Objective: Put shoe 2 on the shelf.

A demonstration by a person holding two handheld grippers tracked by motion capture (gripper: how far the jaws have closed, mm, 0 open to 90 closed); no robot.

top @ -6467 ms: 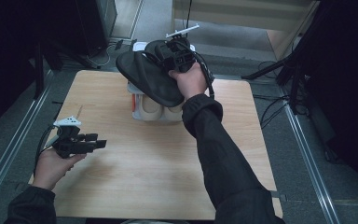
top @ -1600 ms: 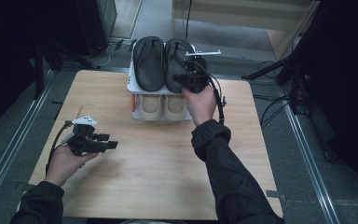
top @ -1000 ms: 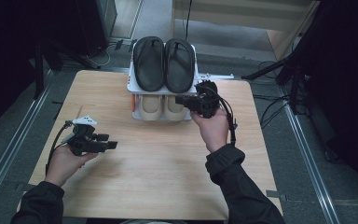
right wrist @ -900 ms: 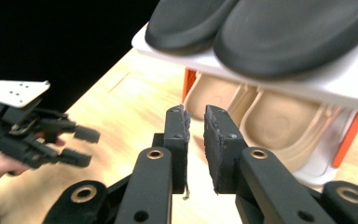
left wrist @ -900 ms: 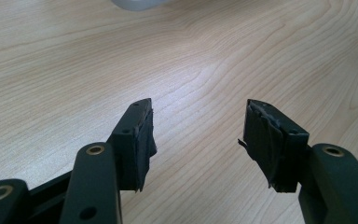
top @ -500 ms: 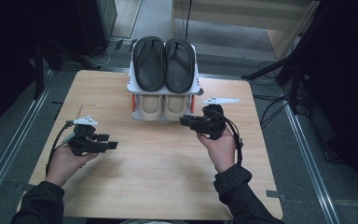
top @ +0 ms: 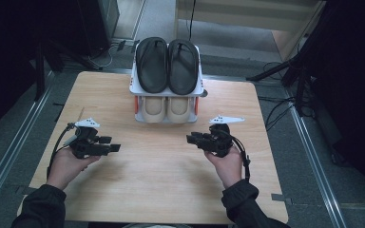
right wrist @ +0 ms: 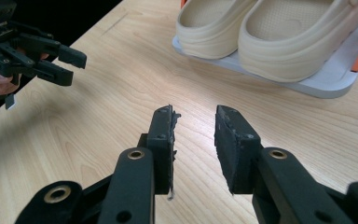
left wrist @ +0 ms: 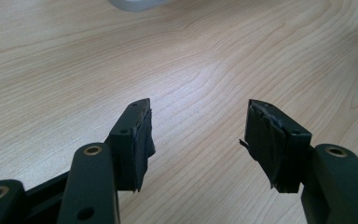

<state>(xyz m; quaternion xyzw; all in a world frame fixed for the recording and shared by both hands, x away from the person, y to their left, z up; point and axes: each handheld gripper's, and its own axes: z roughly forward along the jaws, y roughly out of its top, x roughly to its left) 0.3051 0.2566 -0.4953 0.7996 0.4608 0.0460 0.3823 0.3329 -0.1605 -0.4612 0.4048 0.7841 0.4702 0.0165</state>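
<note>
Now | left tongs [top: 114, 147] level, wide, empty | right tongs [top: 190, 138] level, just been opening, empty

From my station, the table [top: 161, 180] is evenly lit from above; surroundings fall into deep darkness. I note a bright glare patch on the wood ahead of the right tongs [right wrist: 193, 140]. The high view is soft and grainy; close views sharp.

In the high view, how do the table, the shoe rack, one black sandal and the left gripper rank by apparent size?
1. Table
2. Shoe rack
3. Black sandal
4. Left gripper

Sandal and gripper look close in size; the gripper is nearer the camera, so that order is unsure.
</note>
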